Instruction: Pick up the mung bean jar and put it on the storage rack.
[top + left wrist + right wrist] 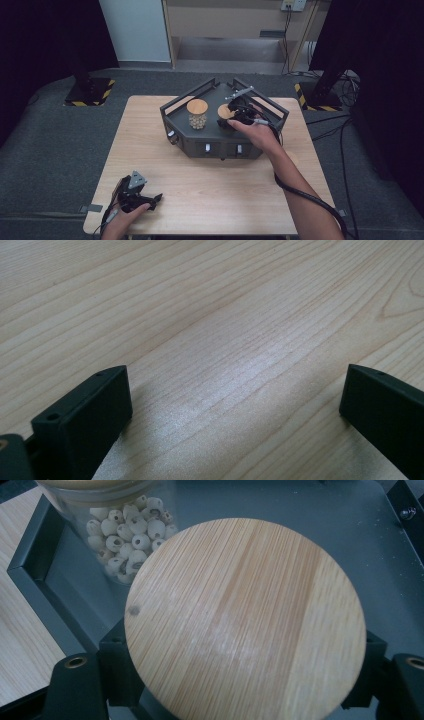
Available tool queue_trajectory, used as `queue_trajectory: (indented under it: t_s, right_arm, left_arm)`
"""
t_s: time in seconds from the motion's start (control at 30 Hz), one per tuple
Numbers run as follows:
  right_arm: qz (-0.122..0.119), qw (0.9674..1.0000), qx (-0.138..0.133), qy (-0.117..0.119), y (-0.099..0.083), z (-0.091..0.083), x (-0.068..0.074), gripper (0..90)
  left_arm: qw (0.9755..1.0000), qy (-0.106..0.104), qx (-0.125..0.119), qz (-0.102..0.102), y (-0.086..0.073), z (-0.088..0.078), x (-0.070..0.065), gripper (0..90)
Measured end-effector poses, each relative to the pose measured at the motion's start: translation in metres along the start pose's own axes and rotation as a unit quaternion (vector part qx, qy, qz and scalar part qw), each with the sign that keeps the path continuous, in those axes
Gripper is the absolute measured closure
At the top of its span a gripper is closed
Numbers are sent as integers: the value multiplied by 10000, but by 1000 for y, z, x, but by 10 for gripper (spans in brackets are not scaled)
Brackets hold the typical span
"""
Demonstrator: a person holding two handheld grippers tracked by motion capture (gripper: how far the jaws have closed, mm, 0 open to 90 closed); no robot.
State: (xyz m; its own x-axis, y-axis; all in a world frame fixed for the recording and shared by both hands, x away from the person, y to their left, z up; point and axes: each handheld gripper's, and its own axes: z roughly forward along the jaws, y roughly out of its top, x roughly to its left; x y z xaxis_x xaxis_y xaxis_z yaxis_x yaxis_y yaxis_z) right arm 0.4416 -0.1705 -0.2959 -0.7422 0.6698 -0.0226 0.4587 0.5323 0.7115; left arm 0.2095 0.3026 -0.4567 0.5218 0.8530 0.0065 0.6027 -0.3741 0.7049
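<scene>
Two jars stand in a dark grey tray [215,142] at the back of the wooden table [210,195]. One is a clear jar of pale beads [197,114] [125,535] with a round bamboo lid. To its right stands a second jar with a bamboo lid [224,111] [245,615]. My right gripper [229,119] [245,667] reaches in from the right. Its jaws are shut on this jar just under the lid, one on each side. My left gripper [155,200] [235,400] rests low at the table's front left, open, with bare wood between its jaws.
The tray has raised rails along its back and sides [272,107] and small white tabs on its front wall. A cable trails from my right forearm off the table's right side. Stands with yellow-black bases [90,92] sit on the floor behind.
</scene>
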Motion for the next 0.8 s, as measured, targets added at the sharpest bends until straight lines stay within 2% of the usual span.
queue_trajectory:
  t_s: [0.43, 0.6, 0.8]
  right_arm:
    - [-27, 10000, -83, 46, -6, 0, -3, 246]
    - [-63, 9999, -79, 38, -7, 0, -3, 212]
    - [-113, 9999, -99, 68, -8, -6, -3, 121]
  left_arm:
    - [10000, -1, 3, 0, 0, 0, 0, 0]
    - [10000, -2, 5, 1, 0, 0, 0, 0]
    - [10000, -3, 6, 2, 0, 0, 0, 0]
